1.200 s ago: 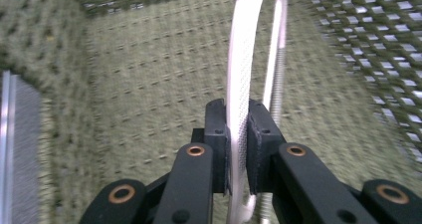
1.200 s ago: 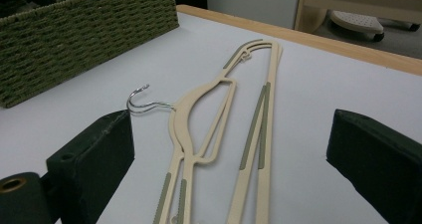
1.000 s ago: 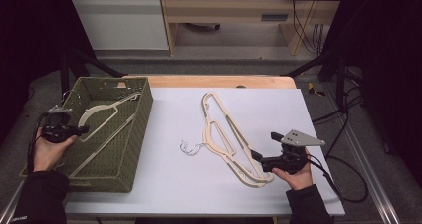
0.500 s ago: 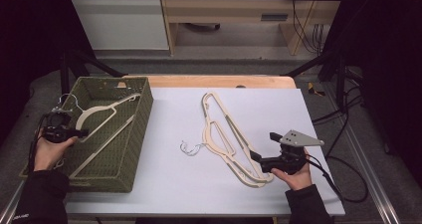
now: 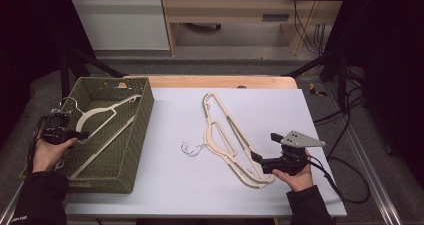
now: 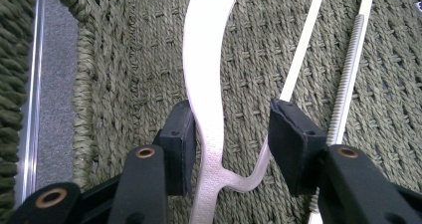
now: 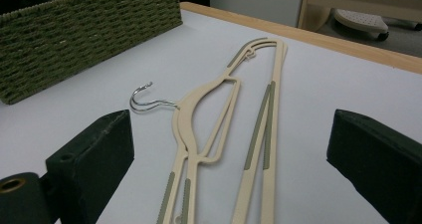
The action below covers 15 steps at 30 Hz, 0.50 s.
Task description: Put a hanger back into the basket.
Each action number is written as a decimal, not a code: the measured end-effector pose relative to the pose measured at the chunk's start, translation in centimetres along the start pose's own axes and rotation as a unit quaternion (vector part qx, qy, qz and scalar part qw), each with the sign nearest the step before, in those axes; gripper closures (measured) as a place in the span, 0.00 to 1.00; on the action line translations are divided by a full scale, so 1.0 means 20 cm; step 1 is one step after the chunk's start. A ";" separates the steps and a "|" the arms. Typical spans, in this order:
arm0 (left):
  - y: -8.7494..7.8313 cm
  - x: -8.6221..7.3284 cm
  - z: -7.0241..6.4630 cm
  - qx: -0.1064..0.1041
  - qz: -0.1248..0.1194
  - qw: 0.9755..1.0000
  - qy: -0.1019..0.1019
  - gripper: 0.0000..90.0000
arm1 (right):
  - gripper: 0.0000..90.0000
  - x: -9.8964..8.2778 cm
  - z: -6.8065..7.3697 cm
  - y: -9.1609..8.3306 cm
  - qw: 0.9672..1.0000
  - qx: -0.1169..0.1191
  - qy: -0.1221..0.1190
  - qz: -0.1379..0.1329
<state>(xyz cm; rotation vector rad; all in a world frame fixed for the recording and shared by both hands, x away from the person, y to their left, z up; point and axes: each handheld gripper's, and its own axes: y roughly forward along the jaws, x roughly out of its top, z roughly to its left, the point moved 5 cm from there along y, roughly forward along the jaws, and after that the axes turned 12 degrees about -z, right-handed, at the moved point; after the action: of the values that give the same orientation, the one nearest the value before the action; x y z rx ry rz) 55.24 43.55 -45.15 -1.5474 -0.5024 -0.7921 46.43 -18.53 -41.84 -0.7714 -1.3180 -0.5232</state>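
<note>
A cream hanger (image 5: 100,116) lies slanted inside the green woven basket (image 5: 137,135) at the table's left. My left gripper (image 5: 80,134) reaches over the basket's left rim. In the left gripper view its jaws (image 6: 231,129) straddle the hanger's arm (image 6: 206,59); they have just been opening, the left pad sits right beside the arm and the right pad stands well off it. Two or more cream hangers (image 5: 225,135) lie stacked on the white tabletop, metal hook (image 5: 190,149) pointing left. My right gripper (image 5: 257,159) rests at their near end, open wide (image 7: 231,134) with the hangers (image 7: 209,99) in front.
The basket's wall (image 7: 89,30) rises at the left of the right gripper view. A wooden edge (image 5: 220,81) borders the table's far side. A cable (image 5: 335,180) trails from the right gripper toward the right rail.
My left hand has shifted slightly toward me at the basket's rim. The hanger in the basket lies where it was. The right hand has not moved.
</note>
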 end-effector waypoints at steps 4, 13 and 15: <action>0.00 0.00 0.00 -0.002 0.001 1.000 0.000 0.58 | 0.06 0.00 0.00 0.00 1.000 0.000 0.000 0.000; -0.05 0.01 0.01 -0.002 -0.017 1.000 -0.001 0.55 | 0.06 0.00 0.00 -0.01 1.000 0.000 -0.001 0.000; -0.08 0.03 0.01 -0.006 -0.030 1.000 -0.004 0.56 | 0.06 0.00 0.00 -0.01 1.000 0.000 0.000 -0.001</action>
<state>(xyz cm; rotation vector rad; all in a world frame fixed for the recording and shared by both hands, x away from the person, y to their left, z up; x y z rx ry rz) 54.44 44.01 -43.63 -1.5535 -0.5532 -0.8356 46.38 -18.63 -41.75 -0.7710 -1.3191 -0.5249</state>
